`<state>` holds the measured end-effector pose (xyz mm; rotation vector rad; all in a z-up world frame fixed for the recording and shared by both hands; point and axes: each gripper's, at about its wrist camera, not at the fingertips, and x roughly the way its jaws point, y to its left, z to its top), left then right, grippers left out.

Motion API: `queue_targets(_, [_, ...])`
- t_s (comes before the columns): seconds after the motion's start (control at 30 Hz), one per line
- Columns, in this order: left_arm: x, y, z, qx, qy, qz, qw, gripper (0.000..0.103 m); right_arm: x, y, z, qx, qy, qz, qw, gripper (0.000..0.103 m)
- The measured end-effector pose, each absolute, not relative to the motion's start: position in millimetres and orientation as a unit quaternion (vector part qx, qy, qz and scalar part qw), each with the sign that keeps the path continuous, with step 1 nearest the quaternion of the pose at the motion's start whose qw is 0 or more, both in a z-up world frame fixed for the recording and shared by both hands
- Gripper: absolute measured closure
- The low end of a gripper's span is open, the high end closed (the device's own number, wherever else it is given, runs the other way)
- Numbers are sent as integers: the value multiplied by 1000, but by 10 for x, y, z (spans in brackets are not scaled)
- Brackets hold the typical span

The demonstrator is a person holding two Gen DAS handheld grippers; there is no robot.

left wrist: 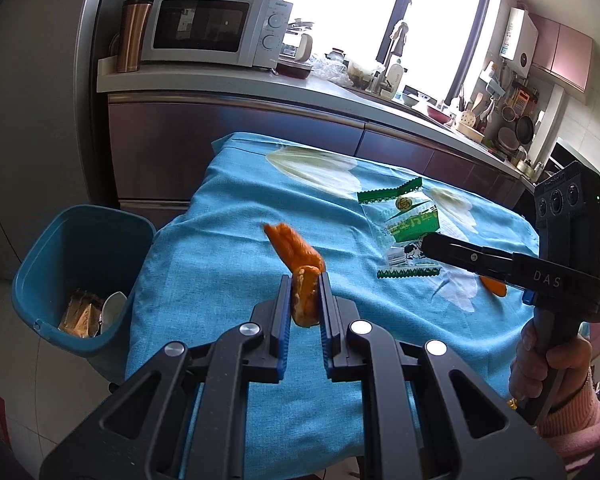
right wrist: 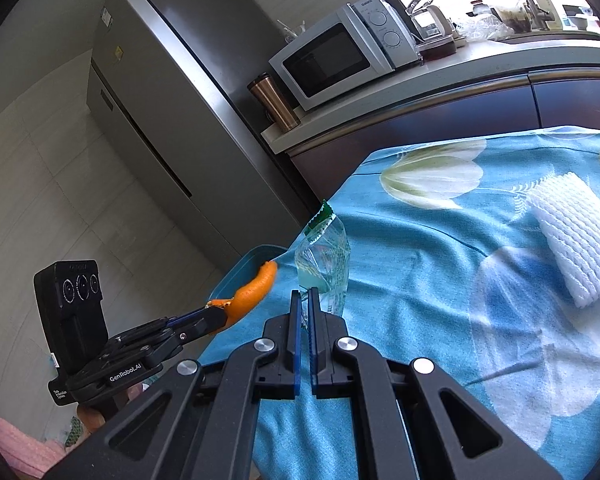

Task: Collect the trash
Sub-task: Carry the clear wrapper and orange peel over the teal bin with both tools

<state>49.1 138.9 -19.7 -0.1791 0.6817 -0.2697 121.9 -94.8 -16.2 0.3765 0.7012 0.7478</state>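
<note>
My left gripper [left wrist: 305, 294] is shut on a curled orange peel [left wrist: 296, 256] and holds it above the blue flowered tablecloth [left wrist: 220, 280]. The right wrist view shows the same gripper [right wrist: 220, 314] with the peel [right wrist: 256, 288] near the table's left edge. My right gripper [right wrist: 305, 304] is shut on a clear wrapper with green print [right wrist: 324, 260] that stands up from its fingertips. In the left wrist view the right gripper [left wrist: 425, 246] pinches the wrapper [left wrist: 404, 220] at its near corner. A second orange peel [left wrist: 494, 286] lies on the cloth under the right gripper.
A blue bin [left wrist: 40, 264] with some trash inside stands on the floor left of the table; its rim [right wrist: 256, 252] shows past the table edge. A white foam net [right wrist: 572, 236] lies on the cloth at the right. Behind are a counter, microwave [left wrist: 216, 26] and fridge [right wrist: 160, 80].
</note>
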Motion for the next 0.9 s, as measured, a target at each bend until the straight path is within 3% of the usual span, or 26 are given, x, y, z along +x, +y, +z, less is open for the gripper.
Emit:
queue_targets(0.5, [485, 1517, -382, -84, 359, -119, 922, 91, 1224, -781, -170, 168, 343, 369, 848, 101])
queue_targets(0.9, [429, 1527, -645, -62, 380, -108, 916, 71, 1221, -716, -219, 162, 352, 372, 843, 101])
